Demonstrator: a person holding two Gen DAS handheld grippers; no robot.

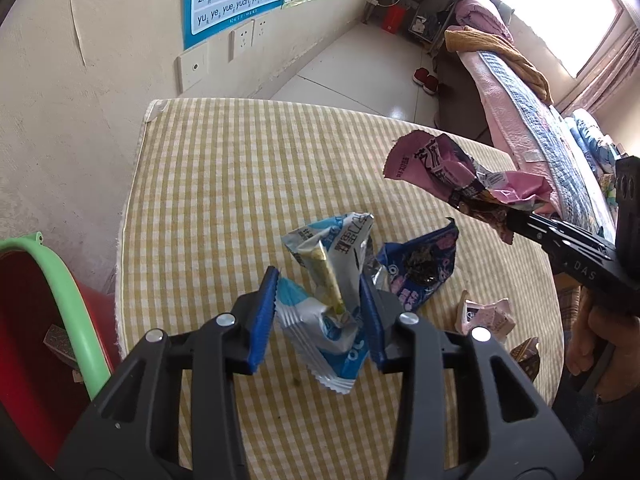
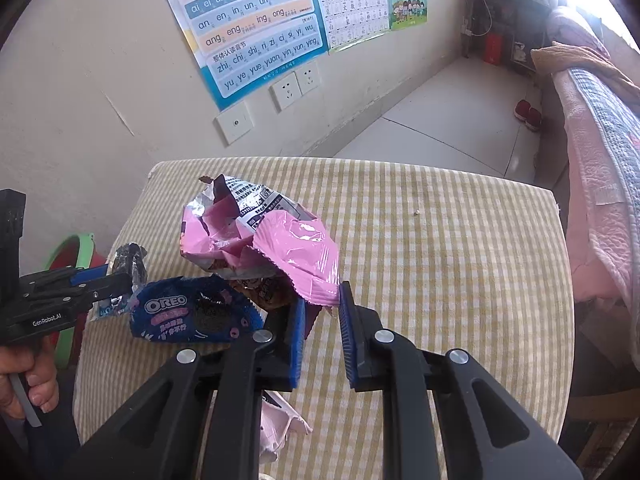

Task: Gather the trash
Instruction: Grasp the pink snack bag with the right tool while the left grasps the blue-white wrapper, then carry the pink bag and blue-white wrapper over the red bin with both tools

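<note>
My left gripper (image 1: 319,284) is shut on a crumpled blue-and-silver snack wrapper (image 1: 332,280), which hangs a little above the yellow-checked table (image 1: 220,200). In the right wrist view that same gripper (image 2: 120,276) shows at the left edge, with the silver wrapper (image 2: 130,260) in its tips. My right gripper (image 2: 323,296) is shut on the bottom edge of a crumpled pink-and-silver wrapper (image 2: 260,236). The left wrist view shows that wrapper (image 1: 460,176) lifted off the table. A dark blue Oreo wrapper (image 2: 192,316) lies on the cloth between the two grippers.
A red bin with a green rim (image 1: 80,308) stands at the table's left side, below its edge. A small pink wrapper (image 1: 484,316) and a brown one (image 1: 526,356) lie near the table's right front. A bed with pink covers (image 1: 516,112) runs along the right.
</note>
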